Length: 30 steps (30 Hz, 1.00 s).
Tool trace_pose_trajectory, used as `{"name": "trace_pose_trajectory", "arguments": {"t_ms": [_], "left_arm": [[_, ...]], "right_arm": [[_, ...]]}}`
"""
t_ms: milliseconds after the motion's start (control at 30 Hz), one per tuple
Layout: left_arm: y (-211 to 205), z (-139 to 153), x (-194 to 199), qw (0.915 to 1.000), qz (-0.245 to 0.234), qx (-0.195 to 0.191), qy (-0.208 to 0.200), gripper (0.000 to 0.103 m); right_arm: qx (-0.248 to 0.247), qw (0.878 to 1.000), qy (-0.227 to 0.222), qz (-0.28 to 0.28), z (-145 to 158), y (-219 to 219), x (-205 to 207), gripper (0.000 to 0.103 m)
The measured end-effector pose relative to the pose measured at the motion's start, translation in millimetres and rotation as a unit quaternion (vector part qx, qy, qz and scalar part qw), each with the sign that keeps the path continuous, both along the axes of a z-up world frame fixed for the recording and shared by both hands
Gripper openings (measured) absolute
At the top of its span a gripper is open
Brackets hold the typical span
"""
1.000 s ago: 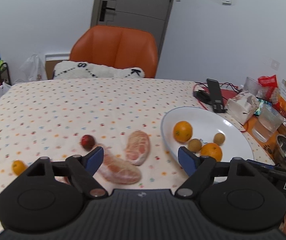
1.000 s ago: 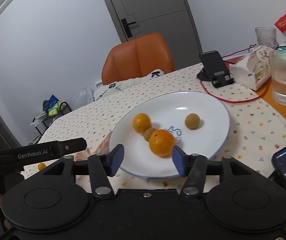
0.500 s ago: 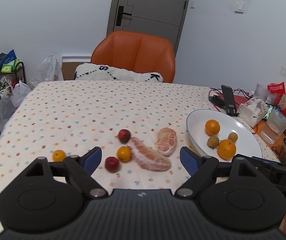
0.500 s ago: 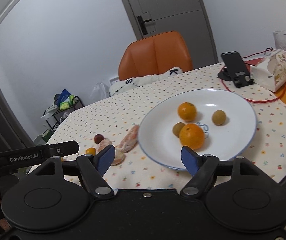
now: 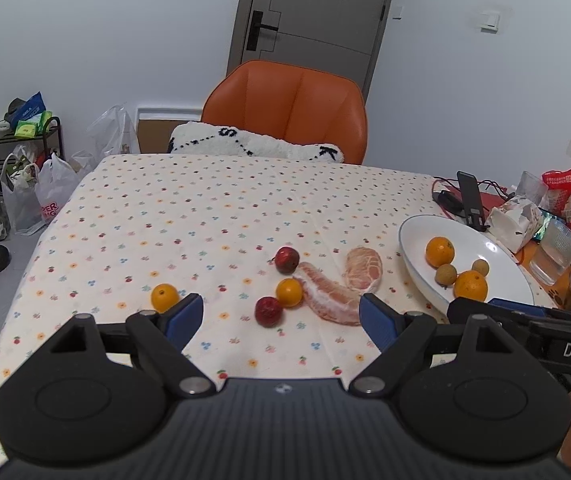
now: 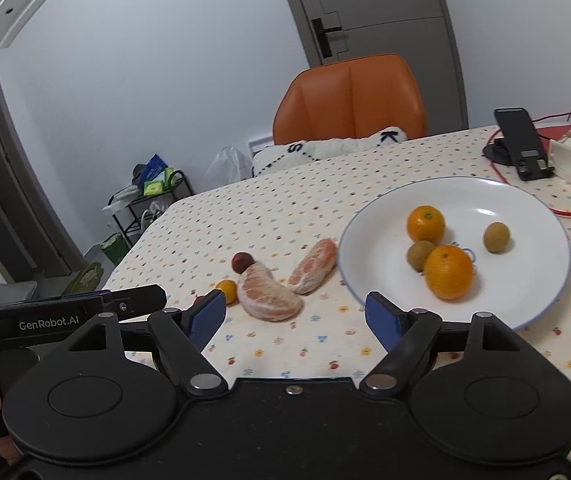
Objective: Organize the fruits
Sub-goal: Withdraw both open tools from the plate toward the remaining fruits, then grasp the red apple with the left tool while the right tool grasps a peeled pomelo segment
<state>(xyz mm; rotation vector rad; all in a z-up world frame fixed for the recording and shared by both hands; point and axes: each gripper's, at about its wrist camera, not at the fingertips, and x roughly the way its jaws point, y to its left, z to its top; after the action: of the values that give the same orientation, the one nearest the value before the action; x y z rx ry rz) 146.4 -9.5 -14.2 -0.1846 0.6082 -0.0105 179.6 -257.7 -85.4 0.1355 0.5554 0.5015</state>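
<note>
We read the white plate (image 6: pixel 525 200) as the place where the fruit is gathered, and it sits at the right side of the table. Four pieces already lie in it: two oranges, one toward the back (image 6: pixel 425 224) and a larger one at the front (image 6: pixel 448 272), plus two small brown fruits, one touching the front orange (image 6: pixel 419 254) and one alone to the right (image 6: pixel 496 237).

Six pieces are left on the dotted tablecloth (image 5: pixel 205 208), so we judge the job somewhat under half done. Closest to the plate is a short pomelo segment (image 5: pixel 363 269), just beside the rim. Next to it lies a long pomelo segment (image 5: pixel 329 300), and a small orange fruit (image 5: pixel 289 292) touches its left edge. Two dark red fruits flank that cluster, one behind (image 5: pixel 286 260) and one in front (image 5: pixel 268 311). Well apart to the left sits another small orange fruit (image 5: pixel 164 297), alone.

Both tongs are released and carry nothing. The left gripper (image 5: pixel 281 316) hovers with its jaws spread wide over the near edge of the loose cluster. The right gripper (image 6: pixel 297 316) is likewise spread, facing the gap between the long segment and the plate.

Beyond the plate stand a phone holder (image 6: pixel 519 142), a tissue pack and a glass, and an orange chair (image 5: pixel 285 112) at the far side.
</note>
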Motion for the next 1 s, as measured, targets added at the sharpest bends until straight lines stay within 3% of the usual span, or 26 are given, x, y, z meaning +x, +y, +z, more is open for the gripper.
{"name": "trace_pose_trajectory", "arguments": {"t_ms": [300, 667, 1000], "left_arm": [[14, -12, -3, 0.9999, 0.011, -0.013, 0.0, 0.077], [26, -27, 3, 0.9991, 0.023, -0.032, 0.018, 0.055], [24, -34, 21, 0.9991, 0.013, -0.031, 0.025, 0.052]], "right_arm": [[-0.004, 1.0, 0.006, 0.022, -6, 17, 8, 0.076], [-0.007, 0.999, 0.013, 0.05, -13, 39, 26, 0.072], [-0.018, 0.997, 0.028, 0.068, -25, 50, 47, 0.064]]}}
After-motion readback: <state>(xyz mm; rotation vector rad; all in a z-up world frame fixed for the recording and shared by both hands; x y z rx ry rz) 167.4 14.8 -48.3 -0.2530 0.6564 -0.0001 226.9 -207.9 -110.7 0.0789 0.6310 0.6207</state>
